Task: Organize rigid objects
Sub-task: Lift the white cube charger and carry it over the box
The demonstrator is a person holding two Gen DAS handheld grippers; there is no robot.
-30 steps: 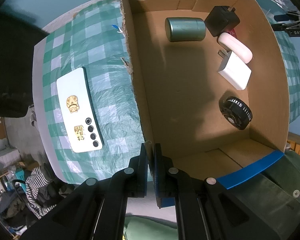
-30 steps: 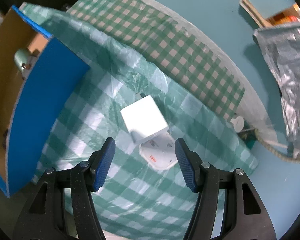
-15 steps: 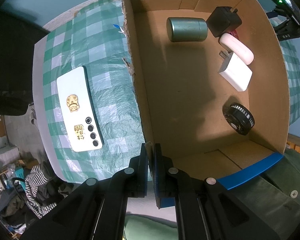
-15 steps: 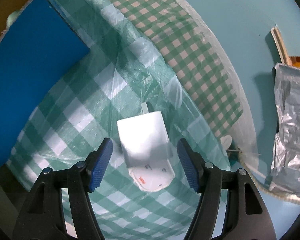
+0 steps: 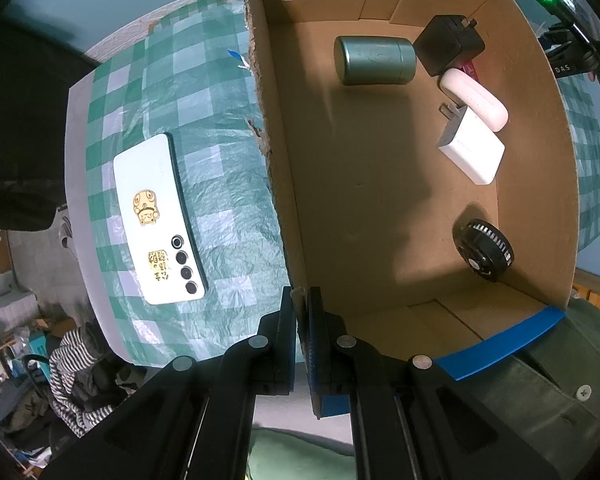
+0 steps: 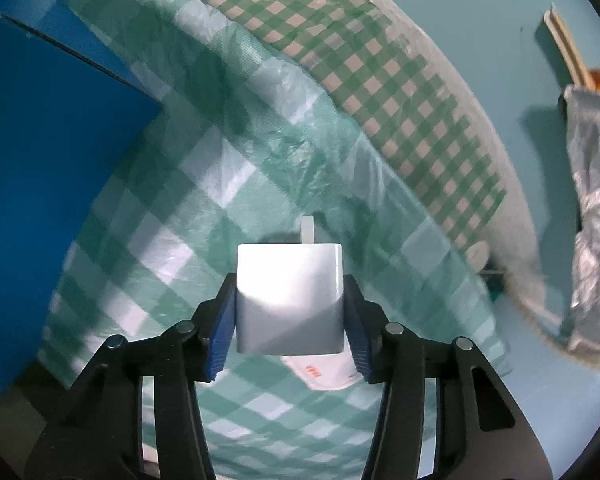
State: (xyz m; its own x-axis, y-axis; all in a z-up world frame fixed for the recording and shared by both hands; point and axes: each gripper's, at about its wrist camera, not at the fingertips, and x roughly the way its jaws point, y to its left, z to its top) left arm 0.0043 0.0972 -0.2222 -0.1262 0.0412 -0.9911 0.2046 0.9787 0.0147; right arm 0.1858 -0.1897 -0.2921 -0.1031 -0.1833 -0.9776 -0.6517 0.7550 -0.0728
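My right tool (image 6: 289, 320) points nearly straight down, its jaws just closed onto a smooth white cube charger (image 6: 290, 300), prong toward twelve o'clock, over the crinkled green-checked plastic counter (image 6: 180, 208). My left tool (image 5: 302, 320), pointing straight down, is clenched on the cardboard box (image 5: 284, 184) wall at six o'clock.

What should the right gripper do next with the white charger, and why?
Probably lift it straight up. The right gripper has just been closing its jaws, which now press both sides of the white charger; it sits low over the cloth, and the box wall beside it stands taller.
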